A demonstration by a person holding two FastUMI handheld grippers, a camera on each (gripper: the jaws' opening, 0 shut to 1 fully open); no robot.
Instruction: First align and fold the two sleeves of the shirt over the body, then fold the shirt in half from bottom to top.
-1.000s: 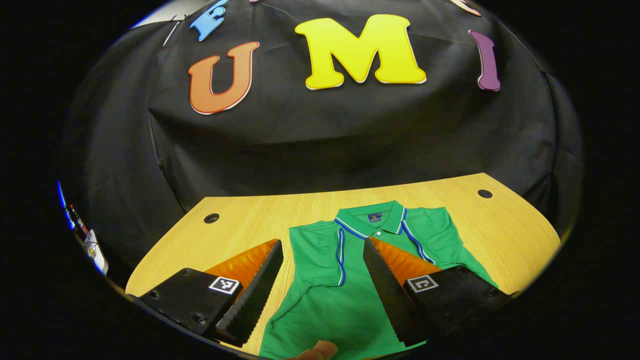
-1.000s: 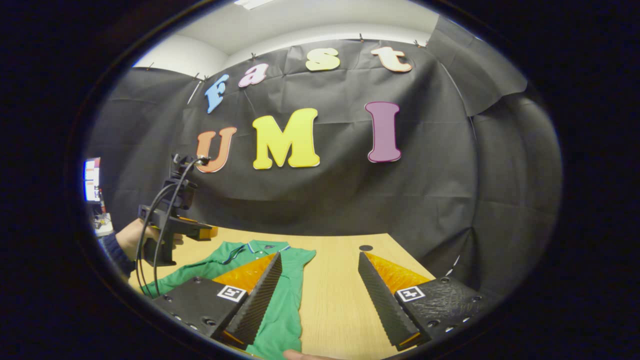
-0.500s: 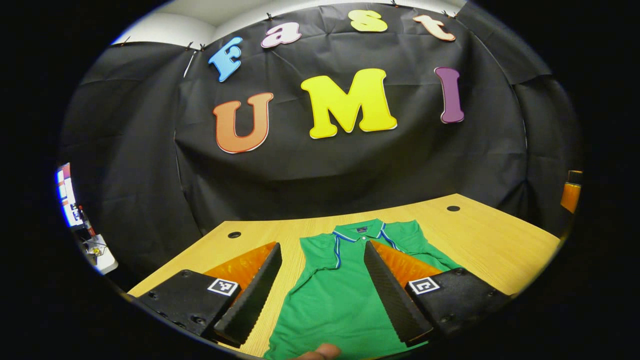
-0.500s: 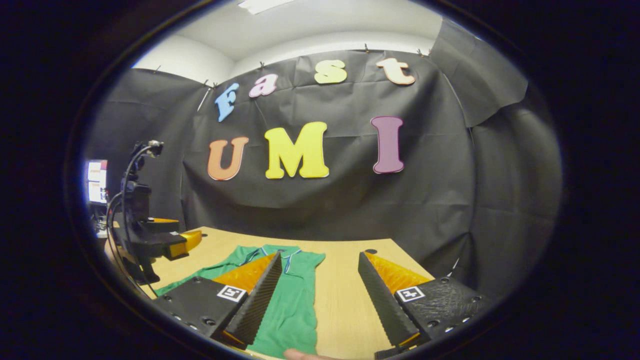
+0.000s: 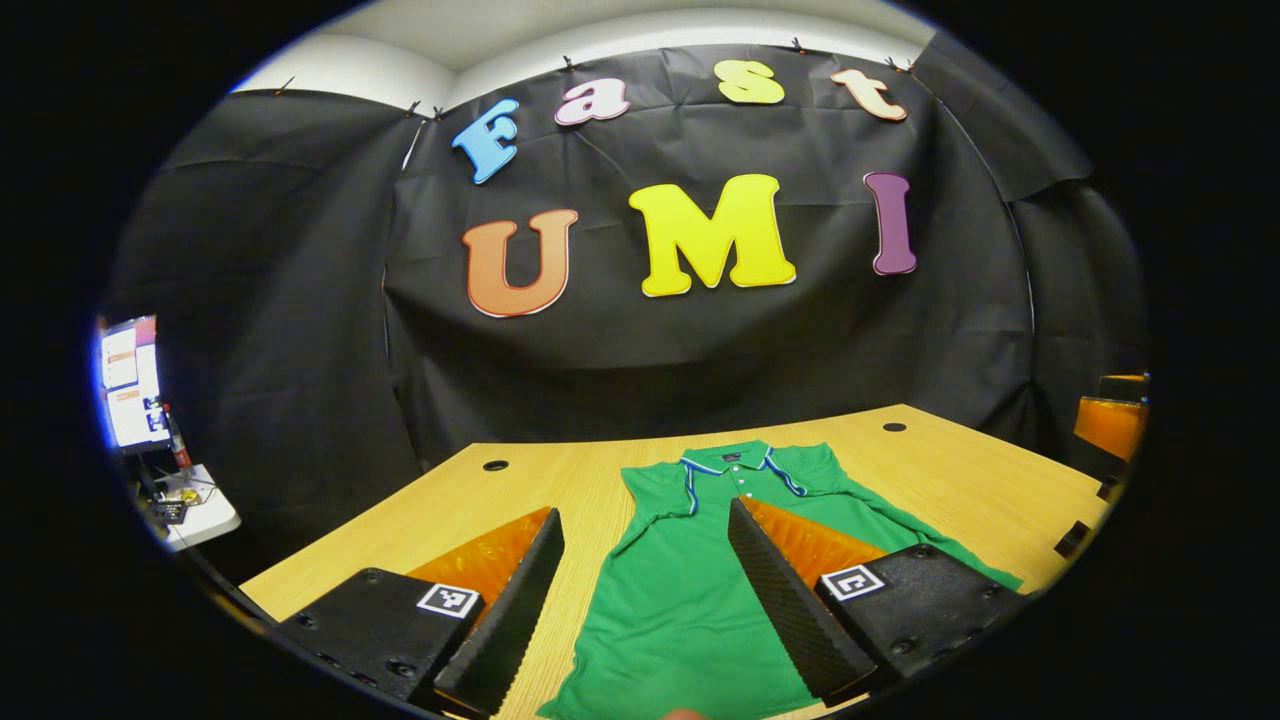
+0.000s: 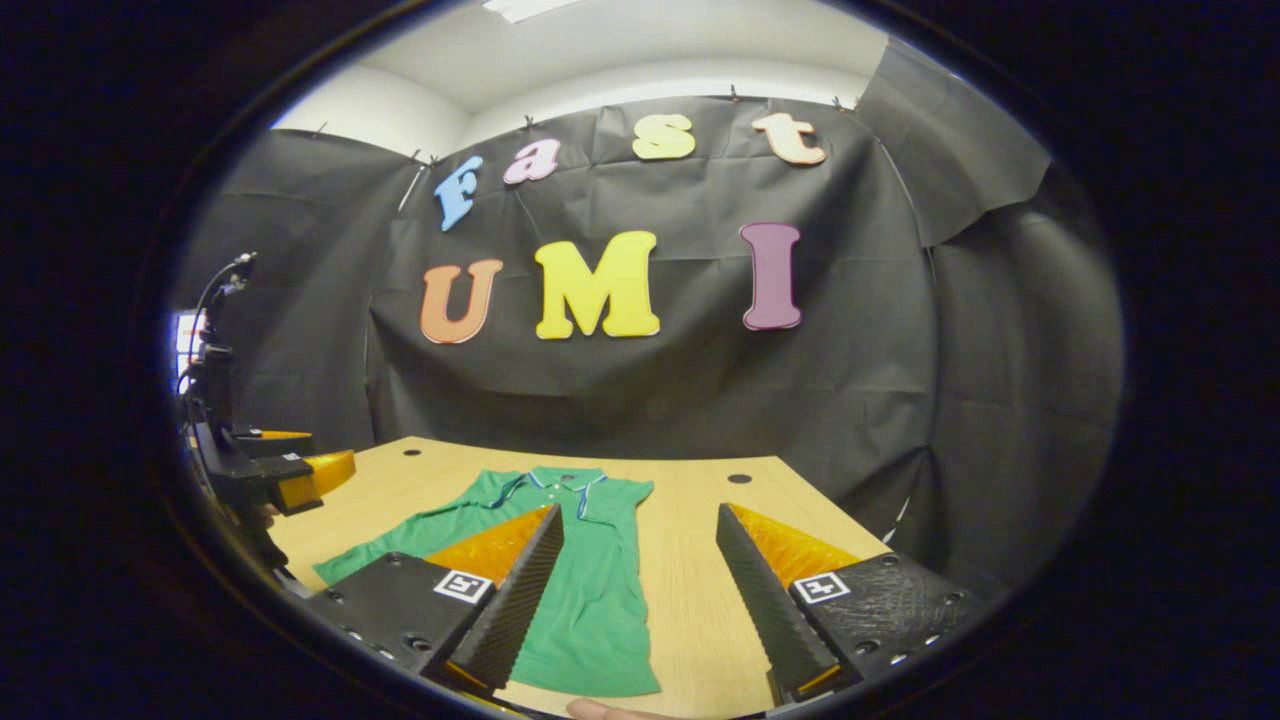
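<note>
Across the lower middle of the left gripper view, the green shirt lies flat on the wooden table, collar toward the black wall, its hem cut off at the bottom edge. The left gripper hangs spread above it, holding nothing; its right finger hides part of the shirt. In the right gripper view, the right gripper is likewise spread and empty. The shirt's left side seems folded over the body. At that view's left edge, the left gripper is half cut off.
</note>
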